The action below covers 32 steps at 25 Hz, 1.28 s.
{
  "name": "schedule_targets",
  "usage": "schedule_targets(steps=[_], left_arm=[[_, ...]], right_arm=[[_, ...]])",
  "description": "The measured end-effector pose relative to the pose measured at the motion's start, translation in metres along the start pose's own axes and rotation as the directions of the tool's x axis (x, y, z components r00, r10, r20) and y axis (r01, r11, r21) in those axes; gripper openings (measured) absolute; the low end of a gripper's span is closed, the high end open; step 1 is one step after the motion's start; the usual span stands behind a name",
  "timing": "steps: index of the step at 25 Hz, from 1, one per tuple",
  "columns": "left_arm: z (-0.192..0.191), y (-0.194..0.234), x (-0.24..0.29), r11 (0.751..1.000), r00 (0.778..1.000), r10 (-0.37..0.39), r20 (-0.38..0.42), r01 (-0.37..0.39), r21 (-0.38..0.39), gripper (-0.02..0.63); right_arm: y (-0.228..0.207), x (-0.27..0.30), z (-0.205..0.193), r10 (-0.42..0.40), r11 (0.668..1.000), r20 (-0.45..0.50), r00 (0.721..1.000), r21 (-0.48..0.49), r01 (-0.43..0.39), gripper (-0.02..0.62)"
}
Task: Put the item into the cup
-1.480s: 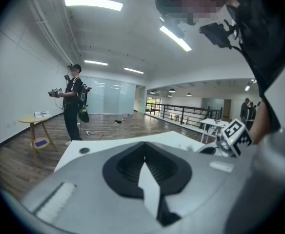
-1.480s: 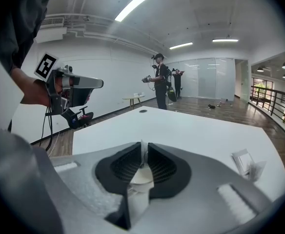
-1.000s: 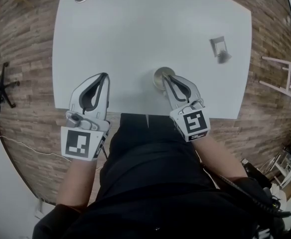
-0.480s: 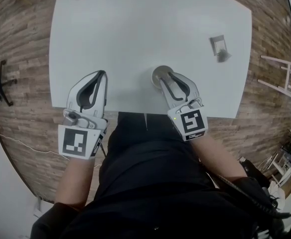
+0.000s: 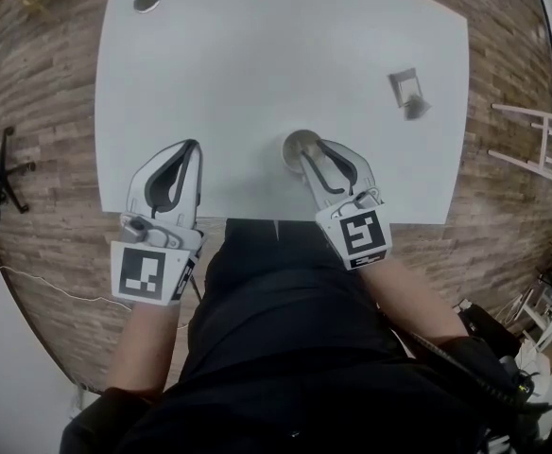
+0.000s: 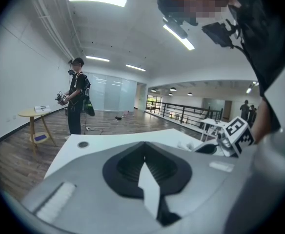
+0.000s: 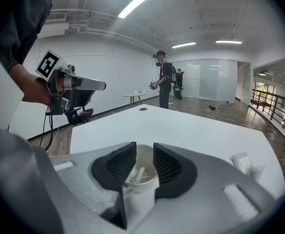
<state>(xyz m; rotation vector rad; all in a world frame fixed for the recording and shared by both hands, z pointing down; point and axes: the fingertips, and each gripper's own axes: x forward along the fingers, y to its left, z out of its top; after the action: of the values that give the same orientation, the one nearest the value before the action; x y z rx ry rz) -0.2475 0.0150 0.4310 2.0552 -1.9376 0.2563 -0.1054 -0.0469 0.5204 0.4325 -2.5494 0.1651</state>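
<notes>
Right gripper (image 7: 145, 155) had just been opening, its jaws wide on either side of the cup (image 7: 143, 199), with the item (image 7: 137, 175) lying inside. Withdrawing well meant lifting straight up, clear of the rim. Left gripper (image 6: 143, 152) was closed, empty.

The left gripper (image 5: 193, 146) and the right gripper (image 5: 310, 151) share one build: a light grey moulded shell that tapers into two curved jaws. The jaws are lined with black ribbed pads (image 7: 118, 165). A white cube (image 5: 149, 272) printed with black square markers is mounted at the rear of each shell. The person wears a black top (image 5: 285, 348) with short sleeves (image 5: 101, 422). A black cable (image 5: 460, 365) runs along the right side.
</notes>
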Motion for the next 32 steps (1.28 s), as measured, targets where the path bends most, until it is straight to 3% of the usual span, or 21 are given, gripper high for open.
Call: schedule_targets(steps=[5,12,24,27,30,32], left_arm=[[0.009,-0.003,0.001,1.000,1.000,-0.005,0.011,0.005,0.013,-0.002],[0.031,-0.008,0.004,0.999,0.999,0.015,0.040,-0.013,-0.047,-0.002],[0.046,-0.015,0.006,0.996,0.997,-0.050,0.060,0.045,0.081,-0.002],[0.054,-0.019,0.010,0.995,0.994,-0.065,0.084,0.058,0.076,-0.002],[0.059,-0.020,0.015,0.989,0.990,-0.092,0.104,0.079,0.121,-0.002],[0.066,-0.024,0.018,0.992,0.989,-0.089,0.117,0.078,0.096,-0.002]], right_arm=[[-0.006,-0.004,0.008,-0.015,1.000,0.023,1.000,-0.014,0.015,0.114],[-0.014,-0.011,0.018,-0.039,0.999,0.048,0.998,-0.012,0.039,0.114],[-0.038,-0.027,0.031,-0.113,0.993,0.088,0.990,0.022,0.112,0.114],[-0.043,-0.031,0.037,-0.129,0.992,0.103,0.986,0.018,0.128,0.114],[-0.050,-0.036,0.042,-0.147,0.989,0.117,0.982,0.012,0.147,0.114],[-0.055,-0.040,0.044,-0.161,0.987,0.123,0.979,0.017,0.161,0.114]])
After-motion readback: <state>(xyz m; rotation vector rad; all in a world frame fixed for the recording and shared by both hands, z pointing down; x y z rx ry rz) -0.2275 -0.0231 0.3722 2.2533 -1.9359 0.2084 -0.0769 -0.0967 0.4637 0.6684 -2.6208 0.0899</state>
